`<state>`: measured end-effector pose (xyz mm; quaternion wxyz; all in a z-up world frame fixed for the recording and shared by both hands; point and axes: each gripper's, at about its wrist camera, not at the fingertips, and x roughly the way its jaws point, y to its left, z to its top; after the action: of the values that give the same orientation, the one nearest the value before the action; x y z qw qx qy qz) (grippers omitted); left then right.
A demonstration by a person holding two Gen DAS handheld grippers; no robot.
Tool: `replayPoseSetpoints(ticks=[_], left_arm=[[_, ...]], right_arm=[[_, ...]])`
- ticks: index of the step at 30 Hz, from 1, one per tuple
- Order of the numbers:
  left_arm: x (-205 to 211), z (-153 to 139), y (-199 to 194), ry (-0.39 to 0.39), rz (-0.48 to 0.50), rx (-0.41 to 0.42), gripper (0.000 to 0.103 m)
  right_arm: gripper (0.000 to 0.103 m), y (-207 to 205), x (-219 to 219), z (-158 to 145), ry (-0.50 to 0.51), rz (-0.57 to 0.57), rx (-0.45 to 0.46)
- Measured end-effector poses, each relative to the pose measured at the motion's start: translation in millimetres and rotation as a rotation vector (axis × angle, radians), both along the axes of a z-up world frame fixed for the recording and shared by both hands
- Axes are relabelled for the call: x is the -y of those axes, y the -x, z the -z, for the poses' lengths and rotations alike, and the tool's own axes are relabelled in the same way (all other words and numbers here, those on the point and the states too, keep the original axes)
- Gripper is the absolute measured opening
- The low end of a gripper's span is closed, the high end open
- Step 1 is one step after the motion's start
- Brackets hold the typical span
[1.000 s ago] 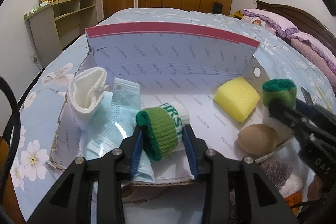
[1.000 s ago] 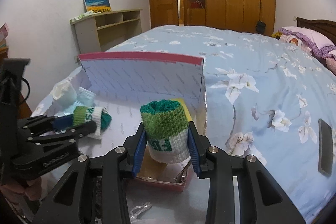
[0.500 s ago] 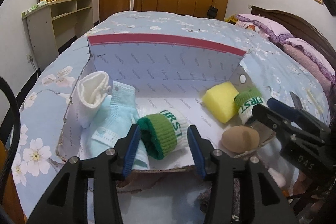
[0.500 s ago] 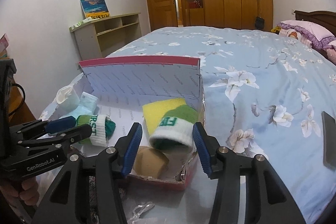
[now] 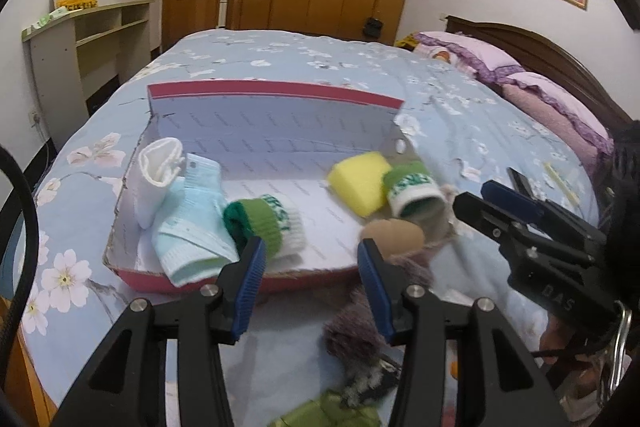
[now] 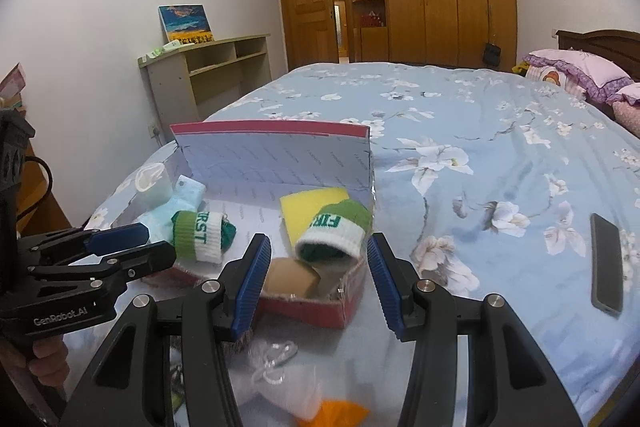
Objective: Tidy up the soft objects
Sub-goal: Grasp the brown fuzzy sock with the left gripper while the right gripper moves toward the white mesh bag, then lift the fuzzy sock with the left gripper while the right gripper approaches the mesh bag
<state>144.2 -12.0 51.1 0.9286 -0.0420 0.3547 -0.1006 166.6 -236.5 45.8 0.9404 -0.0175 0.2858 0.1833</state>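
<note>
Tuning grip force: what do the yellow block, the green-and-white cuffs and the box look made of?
Yellow block: looks like foam sponge, matte, with soft rounded edges.
Green-and-white cuffs: ribbed knit, fuzzy, lettering knitted in; probably rolled socks.
Box: seemingly cardboard, printed paper lining, red outside, frayed rim.

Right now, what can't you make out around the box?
- Brown piece: right wrist view, box wall and rolled sock cover part; kind unclear.
- Grey fluffy item: left wrist view, blurred, behind left gripper's fingers.
- Orange item: cut off by bottom edge.
</note>
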Motion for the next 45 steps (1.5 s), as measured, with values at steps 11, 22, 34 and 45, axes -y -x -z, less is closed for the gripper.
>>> replayPoseSetpoints(ticks=[11,22,34,45], left_arm=[[28.2,11.2,16.9,-0.029,0.106,-0.037,0.054],[33.2,29.9,15.4,-0.056,0.114,-0.086,0.054],[43.0,43.7,5.7,-0.070,0.110,-0.117,0.054],[48.3,53.1,-0.2,-0.078,0.091,-0.126,0.054]], right_arm=[[0.052,30.4,14.5,2.3,0.014,0.006,-0.016],[0.052,45.3,23.3,13.0,0.010,0.020,-0.053],[0.052,54.9,28.8,29.9,-0.008,0.028,-0.093],[0.052,55.7,29.4,39.5,-0.017,0.033,-0.119]])
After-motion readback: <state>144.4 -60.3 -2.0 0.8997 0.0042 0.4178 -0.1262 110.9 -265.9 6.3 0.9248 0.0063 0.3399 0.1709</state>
